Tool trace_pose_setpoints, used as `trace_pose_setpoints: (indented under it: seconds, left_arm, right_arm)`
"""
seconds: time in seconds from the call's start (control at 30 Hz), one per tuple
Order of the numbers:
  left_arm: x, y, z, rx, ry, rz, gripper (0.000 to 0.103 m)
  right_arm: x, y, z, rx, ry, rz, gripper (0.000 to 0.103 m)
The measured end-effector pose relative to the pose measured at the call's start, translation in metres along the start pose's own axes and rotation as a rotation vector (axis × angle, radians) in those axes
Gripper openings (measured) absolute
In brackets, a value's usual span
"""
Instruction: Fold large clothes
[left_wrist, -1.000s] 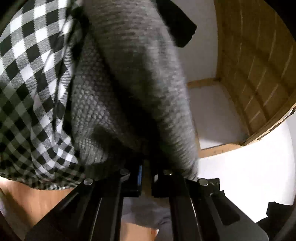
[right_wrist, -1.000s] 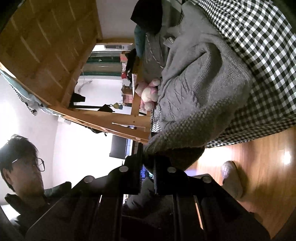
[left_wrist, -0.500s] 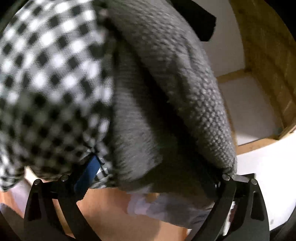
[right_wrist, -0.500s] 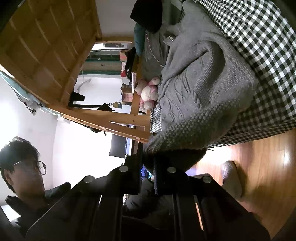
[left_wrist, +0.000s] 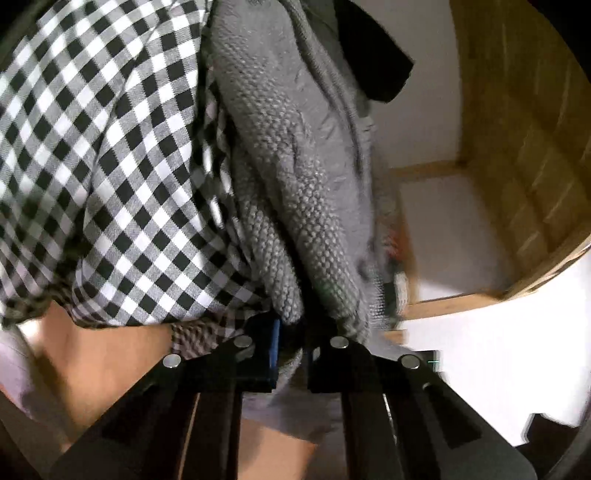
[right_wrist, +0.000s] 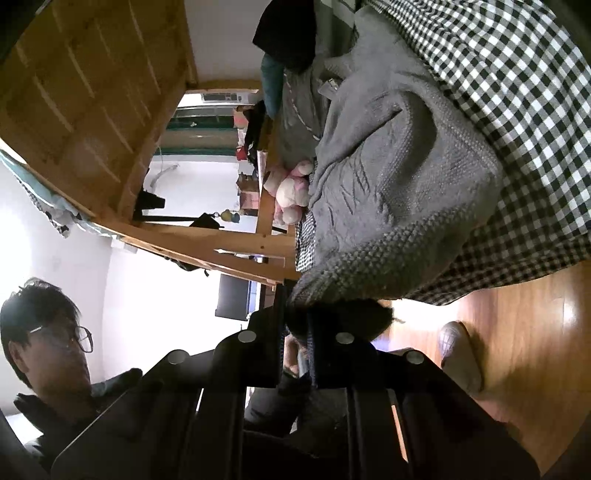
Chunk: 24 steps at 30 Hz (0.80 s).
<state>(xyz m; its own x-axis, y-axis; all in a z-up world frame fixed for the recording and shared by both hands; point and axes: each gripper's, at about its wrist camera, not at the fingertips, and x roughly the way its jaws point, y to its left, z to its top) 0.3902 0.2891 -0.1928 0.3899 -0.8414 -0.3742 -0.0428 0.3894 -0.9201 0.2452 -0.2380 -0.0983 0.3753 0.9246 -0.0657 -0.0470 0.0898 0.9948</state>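
A grey knitted sweater (left_wrist: 295, 177) lies on a bed with a black-and-white checked cover (left_wrist: 110, 166). My left gripper (left_wrist: 291, 332) is shut on the sweater's knitted edge at the bed's side. In the right wrist view the same sweater (right_wrist: 388, 192) spreads over the checked cover (right_wrist: 517, 110), and my right gripper (right_wrist: 297, 325) is shut on its ribbed hem hanging off the bed's edge.
A wooden bunk frame (right_wrist: 92, 110) stands above the bed. Pink plush toys (right_wrist: 291, 192) and other dark clothes (right_wrist: 288, 33) lie at the far end of the bed. A person with glasses (right_wrist: 48, 343) is close by. A slipper (right_wrist: 461, 354) is on the wooden floor.
My left gripper opened wide half a second ago and has now shut again on the sweater's edge. My right gripper has kept its hold and barely moved.
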Motion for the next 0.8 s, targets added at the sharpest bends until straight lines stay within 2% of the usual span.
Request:
trace_pose_setpoints:
  seconds: [0.1, 0.13, 0.27, 0.33, 0.43, 0.5, 0.57, 0.67, 0.73, 0.77, 0.8]
  left_arm:
    - [0.005, -0.001, 0.001, -0.028, -0.006, -0.083, 0.006]
    - [0.003, 0.013, -0.004, -0.029, -0.004, -0.098, 0.006]
    - [0.010, 0.010, -0.013, -0.033, -0.015, -0.101, 0.005]
    - [-0.017, 0.016, -0.012, -0.042, -0.029, -0.100, 0.005]
    - [-0.050, 0.003, -0.021, -0.042, -0.043, -0.094, 0.005]
    - [-0.071, 0.003, -0.022, -0.055, -0.032, -0.089, 0.005]
    - [-0.093, 0.013, -0.012, -0.054, -0.026, -0.115, 0.005]
    - [-0.085, 0.013, -0.009, -0.036, -0.022, -0.035, 0.005]
    - [-0.076, 0.018, -0.006, -0.011, -0.041, 0.100, 0.006]
    - [-0.071, 0.016, -0.006, 0.015, -0.043, 0.169, 0.013]
    - [-0.058, 0.012, -0.010, 0.089, -0.025, 0.302, 0.045]
  right_arm:
    - [-0.005, -0.003, 0.002, 0.007, -0.023, 0.014, 0.012]
    - [-0.005, -0.003, 0.003, 0.008, -0.029, 0.012, 0.012]
    - [-0.004, -0.003, 0.006, 0.011, -0.031, 0.005, 0.012]
    - [-0.005, 0.001, 0.009, 0.004, -0.038, 0.011, 0.012]
    - [-0.005, 0.013, 0.014, -0.022, -0.044, 0.029, 0.012]
    - [-0.005, 0.018, 0.018, -0.043, -0.032, 0.005, 0.012]
    - [-0.004, 0.016, 0.021, -0.040, -0.024, -0.014, 0.012]
    - [0.004, 0.011, 0.017, -0.035, 0.002, -0.019, 0.012]
    - [0.011, 0.007, 0.014, -0.020, 0.010, -0.017, 0.012]
    - [0.012, 0.007, 0.013, -0.016, 0.006, -0.010, 0.012]
    - [0.012, 0.007, 0.012, -0.015, -0.001, 0.002, 0.012]
